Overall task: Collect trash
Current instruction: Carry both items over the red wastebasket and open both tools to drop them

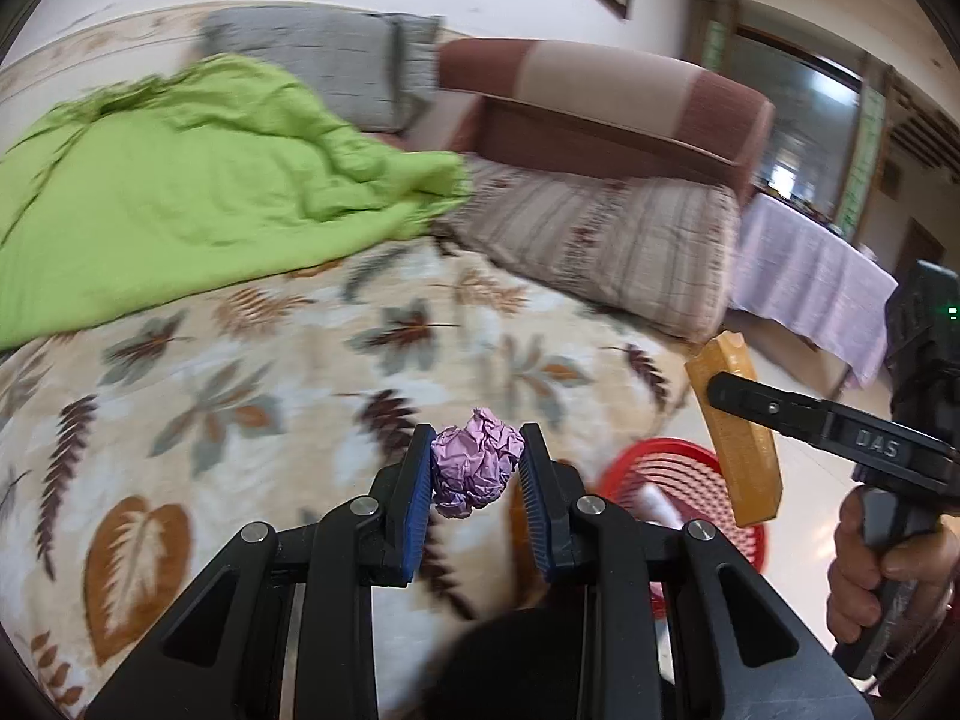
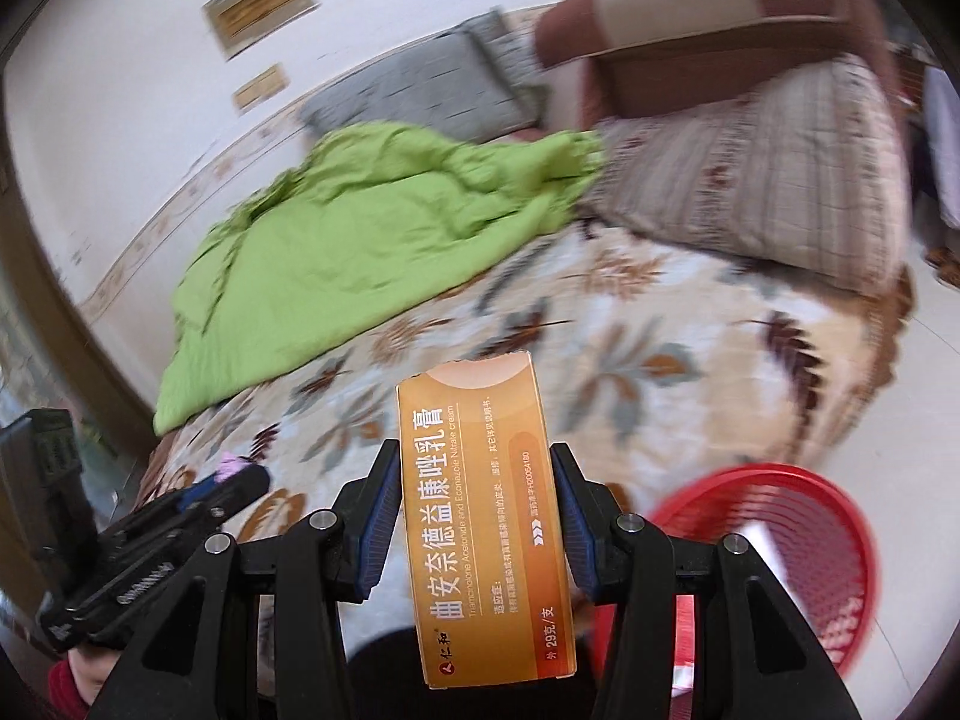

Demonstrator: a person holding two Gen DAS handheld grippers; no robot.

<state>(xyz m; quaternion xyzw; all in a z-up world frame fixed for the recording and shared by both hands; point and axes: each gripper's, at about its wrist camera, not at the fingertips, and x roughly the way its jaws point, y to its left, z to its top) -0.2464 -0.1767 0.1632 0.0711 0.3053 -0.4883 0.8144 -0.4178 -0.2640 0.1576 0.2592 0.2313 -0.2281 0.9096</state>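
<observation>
a: what have i got?

b: my left claw (image 1: 477,474) is pinching a crumpled ball of pink paper (image 1: 476,461); my right claw (image 2: 477,516) is clamped across the narrow sides of an orange ointment carton (image 2: 486,531). both hang over the near edge of the leaf-print bedspread (image 1: 252,372).

a: and the bin?

b: the red mesh basket (image 2: 798,534) sits on the floor just off the bed's near right corner, below my right claw.

a: how do i finish cleanly?

b: i'd say bring each claw over the basket's open mouth, well inside the rim, before letting go. the paper is light and may drift, so drop it low. tip the carton end-down so it doesn't catch the rim.
</observation>
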